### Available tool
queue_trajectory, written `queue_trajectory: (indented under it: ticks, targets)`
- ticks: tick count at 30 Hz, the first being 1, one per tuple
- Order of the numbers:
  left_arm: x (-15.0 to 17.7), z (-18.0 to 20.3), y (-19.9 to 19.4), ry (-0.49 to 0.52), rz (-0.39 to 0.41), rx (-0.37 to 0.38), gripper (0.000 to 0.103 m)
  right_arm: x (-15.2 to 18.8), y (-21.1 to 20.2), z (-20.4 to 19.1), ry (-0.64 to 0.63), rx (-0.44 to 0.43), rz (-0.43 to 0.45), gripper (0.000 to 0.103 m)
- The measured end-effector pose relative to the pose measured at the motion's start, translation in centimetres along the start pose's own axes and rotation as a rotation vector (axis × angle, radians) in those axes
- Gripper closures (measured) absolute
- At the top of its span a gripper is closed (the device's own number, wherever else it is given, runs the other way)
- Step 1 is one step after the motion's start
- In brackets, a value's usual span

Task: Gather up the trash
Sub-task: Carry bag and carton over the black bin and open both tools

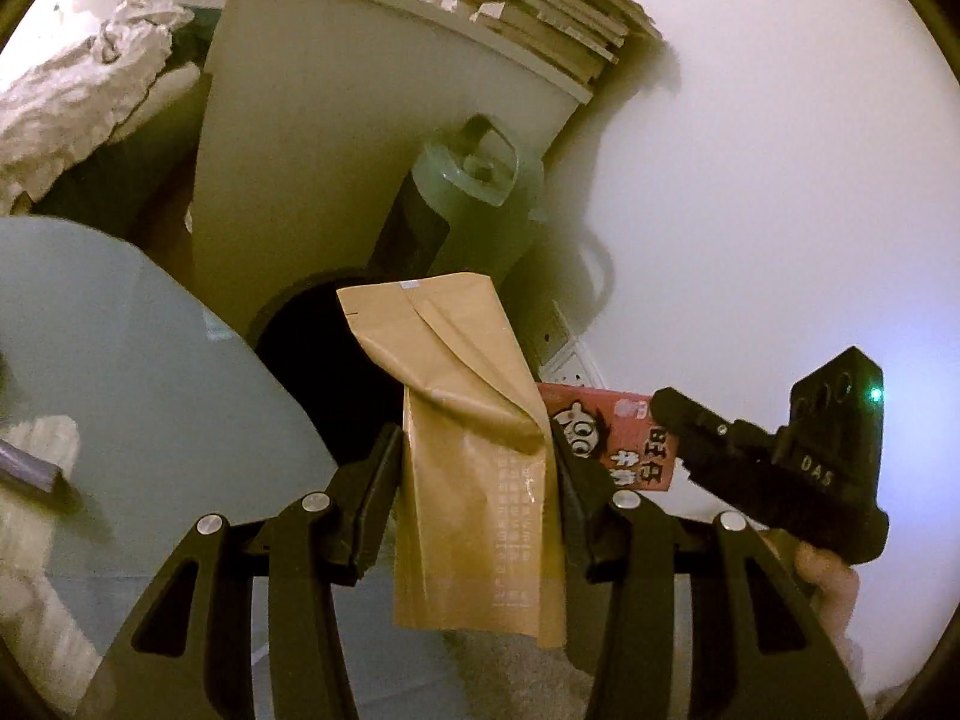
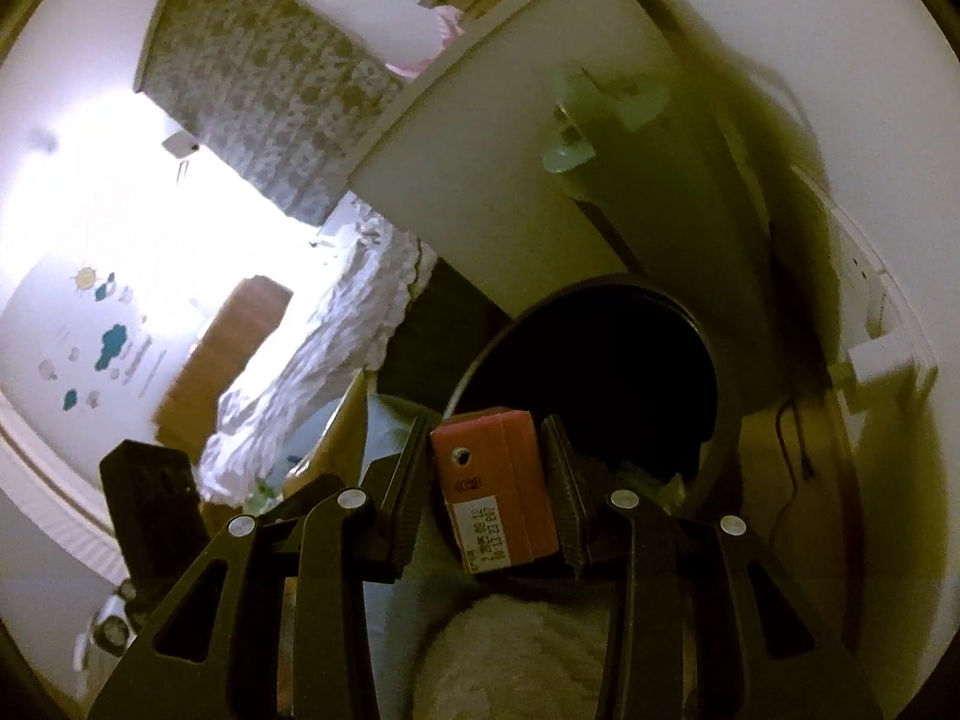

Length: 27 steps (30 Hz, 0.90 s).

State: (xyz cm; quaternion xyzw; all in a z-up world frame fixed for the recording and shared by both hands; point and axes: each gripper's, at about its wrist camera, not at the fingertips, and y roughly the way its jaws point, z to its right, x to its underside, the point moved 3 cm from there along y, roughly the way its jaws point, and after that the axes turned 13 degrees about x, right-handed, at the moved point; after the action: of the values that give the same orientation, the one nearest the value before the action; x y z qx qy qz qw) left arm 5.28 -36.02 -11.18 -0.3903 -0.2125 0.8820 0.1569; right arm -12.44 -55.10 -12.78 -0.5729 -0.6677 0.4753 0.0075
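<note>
My left gripper (image 1: 477,468) is shut on a tan paper pouch (image 1: 474,450), holding it upright near the dark mouth of a black trash bin (image 1: 312,348). My right gripper (image 2: 489,468) is shut on a small red drink carton (image 2: 498,480), just in front of the bin's rim (image 2: 480,354). The right gripper (image 1: 672,420) and its red carton (image 1: 606,432) also show in the left wrist view, right beside the pouch. The left gripper's black body (image 2: 150,510) shows at the lower left of the right wrist view.
A glass table top (image 1: 120,360) lies at the left. A pale cabinet side (image 1: 336,150) stands behind the bin, with stacked books (image 1: 540,6) on top. A green cylinder (image 1: 480,204) leans by it. A wall socket (image 2: 864,276) and white wall are on the right.
</note>
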Motion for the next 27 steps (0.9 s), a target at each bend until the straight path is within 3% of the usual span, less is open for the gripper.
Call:
queue_trajectory:
  ticks: [27]
  targets:
    - [1.4,-0.6,3.1,-0.013,-0.091,0.035,0.056,1.6,3.5,2.8,0.058,0.076,-0.032,0.065]
